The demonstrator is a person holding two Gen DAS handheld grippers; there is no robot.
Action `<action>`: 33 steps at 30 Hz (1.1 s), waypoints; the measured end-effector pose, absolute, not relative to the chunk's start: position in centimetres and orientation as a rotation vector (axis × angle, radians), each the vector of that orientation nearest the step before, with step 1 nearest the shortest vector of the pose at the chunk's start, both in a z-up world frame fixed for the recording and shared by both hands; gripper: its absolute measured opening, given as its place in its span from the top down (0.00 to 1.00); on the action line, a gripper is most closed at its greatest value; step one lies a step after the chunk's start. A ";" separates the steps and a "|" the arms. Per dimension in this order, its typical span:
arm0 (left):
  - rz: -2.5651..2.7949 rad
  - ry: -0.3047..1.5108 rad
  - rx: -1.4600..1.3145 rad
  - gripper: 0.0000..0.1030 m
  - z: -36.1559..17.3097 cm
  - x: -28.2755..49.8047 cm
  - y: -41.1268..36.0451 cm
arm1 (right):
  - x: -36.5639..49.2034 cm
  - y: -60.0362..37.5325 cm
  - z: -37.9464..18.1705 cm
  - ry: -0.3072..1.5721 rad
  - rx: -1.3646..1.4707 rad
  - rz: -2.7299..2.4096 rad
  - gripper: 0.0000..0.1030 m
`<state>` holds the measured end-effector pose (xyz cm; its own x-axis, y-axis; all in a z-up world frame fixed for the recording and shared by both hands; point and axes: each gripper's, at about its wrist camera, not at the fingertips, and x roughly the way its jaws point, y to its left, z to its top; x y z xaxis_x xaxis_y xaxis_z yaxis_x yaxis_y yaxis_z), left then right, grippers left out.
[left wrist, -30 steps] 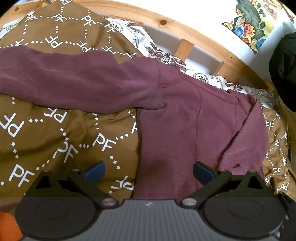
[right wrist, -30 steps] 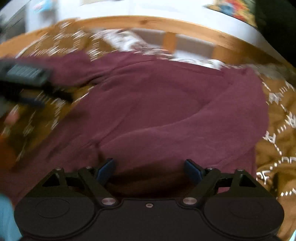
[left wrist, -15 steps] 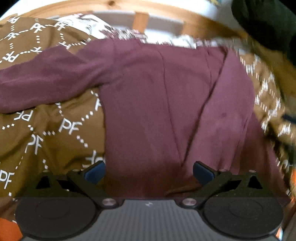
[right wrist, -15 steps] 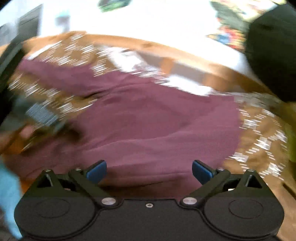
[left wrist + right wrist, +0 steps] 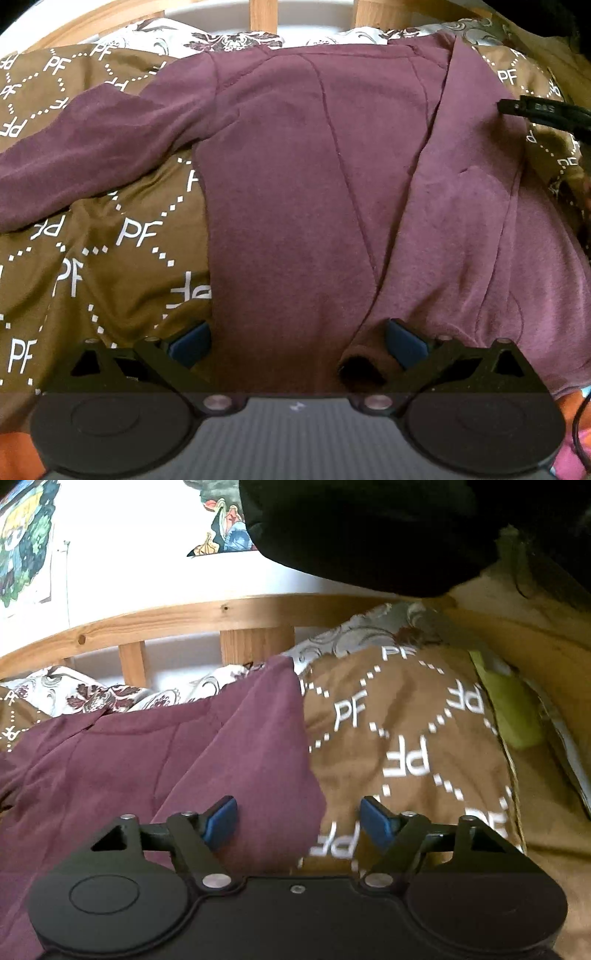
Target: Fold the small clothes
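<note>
Nearby, maroon top (image 5: 295, 192) on brown blanket (image 5: 110, 258), wooden headboard (image 5: 221, 616) behind

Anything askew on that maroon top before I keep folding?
Yes: the maroon top is lopsided. One sleeve still sprawls out over the brown cover; the other side is folded in.

I am working in a home bedroom; a slatted pale pine bed frame (image 5: 255, 646) borders a brown quilt printed with white PF letters (image 5: 406, 746); behind the frame, a white wall carries colourful cartoon posters (image 5: 26, 539).
</note>
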<state>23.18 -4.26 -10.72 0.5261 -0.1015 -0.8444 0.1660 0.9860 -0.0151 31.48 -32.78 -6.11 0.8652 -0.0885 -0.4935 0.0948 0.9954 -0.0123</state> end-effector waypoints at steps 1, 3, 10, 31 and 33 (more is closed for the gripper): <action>-0.161 0.999 0.075 0.01 -10.7 23.3 -4.4 | 31.9 -32.8 -6.2 0.518 0.008 -0.094 0.46; -0.166 0.985 0.087 0.01 -10.7 23.1 -4.7 | 32.9 -32.8 -6.5 0.538 0.017 -0.084 0.65; -0.195 0.934 0.156 0.01 -10.7 22.4 -5.7 | 32.2 -33.7 -5.0 0.454 0.047 -0.153 0.97; 0.305 0.606 0.045 0.01 -0.9 20.4 5.0 | 23.5 -28.9 -2.7 0.390 0.072 -0.070 0.06; 0.359 0.618 -0.114 0.01 0.1 19.9 9.0 | 22.4 -27.6 -2.2 0.391 0.084 -0.059 0.02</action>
